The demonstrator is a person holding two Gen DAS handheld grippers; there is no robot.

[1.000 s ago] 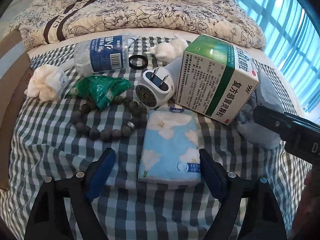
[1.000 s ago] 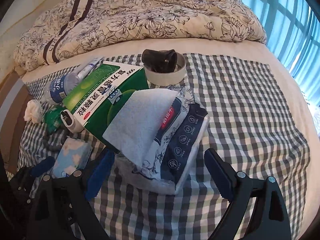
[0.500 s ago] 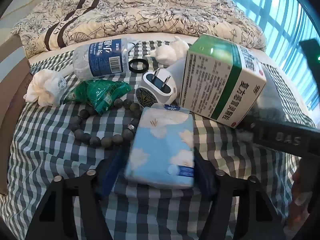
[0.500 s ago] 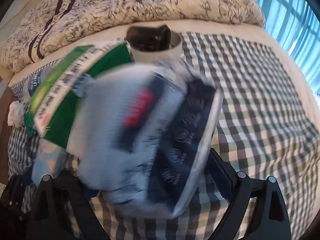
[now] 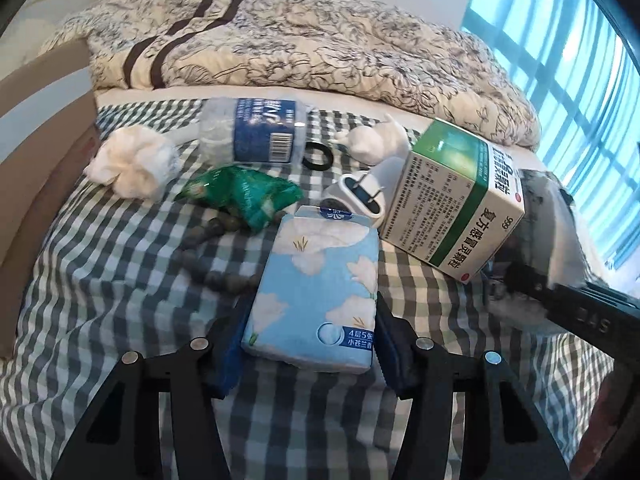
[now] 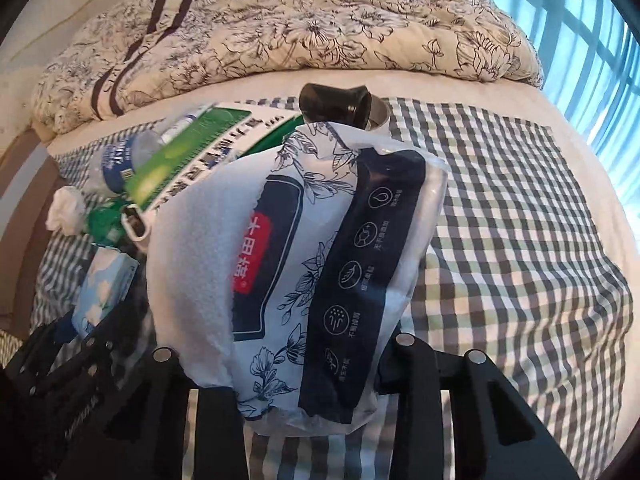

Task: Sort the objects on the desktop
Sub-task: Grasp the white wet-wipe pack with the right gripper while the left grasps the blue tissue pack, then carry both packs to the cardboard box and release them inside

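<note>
My left gripper (image 5: pixel 308 344) is shut on a light blue tissue packet (image 5: pixel 320 288) with white flowers, raised a little off the checked cloth (image 5: pixel 100 280). My right gripper (image 6: pixel 296 376) is shut on a large tissue pack (image 6: pixel 288 264) in white and navy wrap, held up and filling the right wrist view. Behind lie a green and white medicine box (image 5: pixel 452 200), a white plug adapter (image 5: pixel 360 198), a dark bead bracelet (image 5: pixel 208 260), a green wrapper (image 5: pixel 244 196), a water bottle (image 5: pixel 256 128) and a crumpled white tissue (image 5: pixel 132 162).
A black ring (image 5: pixel 318 156) and a white figurine (image 5: pixel 372 140) lie beyond the bottle. A tape roll (image 6: pixel 376 114) with a dark bottle (image 6: pixel 334 102) on it sits behind the large pack. A floral quilt (image 6: pixel 280 28) is heaped at the back; bare checked cloth (image 6: pixel 520 240) spreads to the right.
My left gripper moved forward, closed on the blue tissue packet and lifted it. My right gripper closed on the large tissue pack and raised it toward the camera.
</note>
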